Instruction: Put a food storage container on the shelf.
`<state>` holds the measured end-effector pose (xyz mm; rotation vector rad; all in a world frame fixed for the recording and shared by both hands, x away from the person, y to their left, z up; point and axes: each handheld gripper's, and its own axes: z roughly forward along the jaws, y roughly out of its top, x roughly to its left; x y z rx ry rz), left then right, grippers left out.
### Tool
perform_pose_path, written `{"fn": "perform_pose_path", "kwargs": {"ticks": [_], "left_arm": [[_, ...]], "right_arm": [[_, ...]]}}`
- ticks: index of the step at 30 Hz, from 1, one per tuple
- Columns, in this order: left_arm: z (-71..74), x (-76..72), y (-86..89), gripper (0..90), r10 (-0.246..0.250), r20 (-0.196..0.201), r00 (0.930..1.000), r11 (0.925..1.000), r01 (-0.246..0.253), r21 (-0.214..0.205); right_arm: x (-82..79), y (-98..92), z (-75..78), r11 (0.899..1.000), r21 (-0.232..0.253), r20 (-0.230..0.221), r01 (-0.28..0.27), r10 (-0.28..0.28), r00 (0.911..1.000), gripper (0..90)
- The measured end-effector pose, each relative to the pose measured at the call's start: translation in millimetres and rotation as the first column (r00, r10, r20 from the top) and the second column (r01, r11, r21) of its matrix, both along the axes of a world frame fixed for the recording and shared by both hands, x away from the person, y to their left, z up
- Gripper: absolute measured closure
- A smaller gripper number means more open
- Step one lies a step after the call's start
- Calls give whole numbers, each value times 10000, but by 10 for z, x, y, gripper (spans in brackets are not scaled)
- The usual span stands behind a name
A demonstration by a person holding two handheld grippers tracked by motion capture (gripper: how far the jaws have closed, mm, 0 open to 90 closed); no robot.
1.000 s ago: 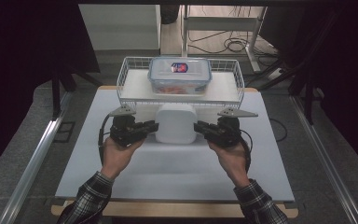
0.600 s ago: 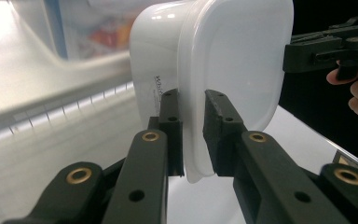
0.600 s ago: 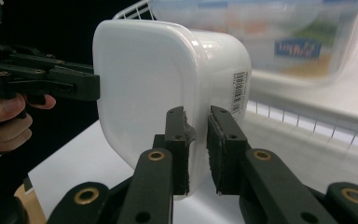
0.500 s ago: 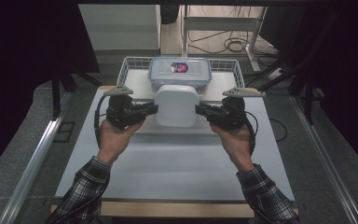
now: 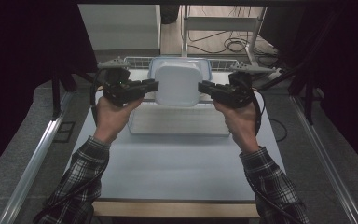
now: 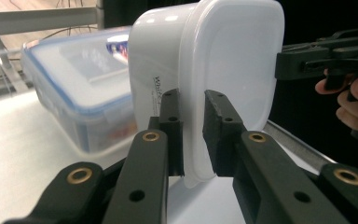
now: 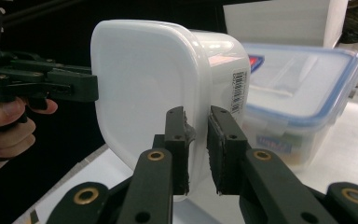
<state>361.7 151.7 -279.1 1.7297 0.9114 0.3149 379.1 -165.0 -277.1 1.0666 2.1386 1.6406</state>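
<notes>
Both grippers pinch the rim of the white tub (image 5: 178,84) between their jaws, one on each opposite edge. The left gripper (image 6: 192,133) has its pads pressed on the lid lip, tub body off one jaw and flat lid face off the other; the right gripper (image 7: 196,149) does the same on the far rim. The tub hangs in the air between the two jaw pairs, tipped on its side so the lid faces the person, above and just in front of the clear box (image 5: 205,65) with blue clips, which sits in the wire rack (image 5: 135,61). To do this well, I'd judge: keep both hands level with each other and moving together, hold steady squeeze on the lip since only a thin flange is gripped, don't twist one wrist or the rim may slip out of the pads, and clear the clear box's lid before lowering. The tub is smooth, glossy white plastic, a rounded square, slightly translucent, with a barcode sticker on one wall and small print on the other. Jaws are matte black with brass-coloured rivets and rough pads. The clear box is hard see-through plastic with something reddish inside. The table (image 5: 177,168) is matte pale.
</notes>
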Motion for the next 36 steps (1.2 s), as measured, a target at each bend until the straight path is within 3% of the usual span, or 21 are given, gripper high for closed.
{"fn": "perform_pose_path", "kwargs": {"ticks": [11, 20, 27, 36], "left_arm": [[284, 209, -28, 788, 132, 40, 9999, 9999, -132, 14], [275, 431, -34, 784, 127, -242, 9996, 9993, -135, -340], [244, 548, -23, 757, 52, -327, 9995, 9981, -72, -608], [231, 643, -45, 671, 125, -305, 9995, 9987, -140, -489]], "right_arm": [[201, 17, 300, 9996, 12, 214, 271, -271, 9994, 776], [441, 26, 347, 9985, 81, -40, 534, -534, 9986, 768], [533, 36, 370, 9978, 128, -190, 648, -645, 9977, 753], [614, 104, 377, 9975, -12, -120, 700, -700, 9975, 668]]}}
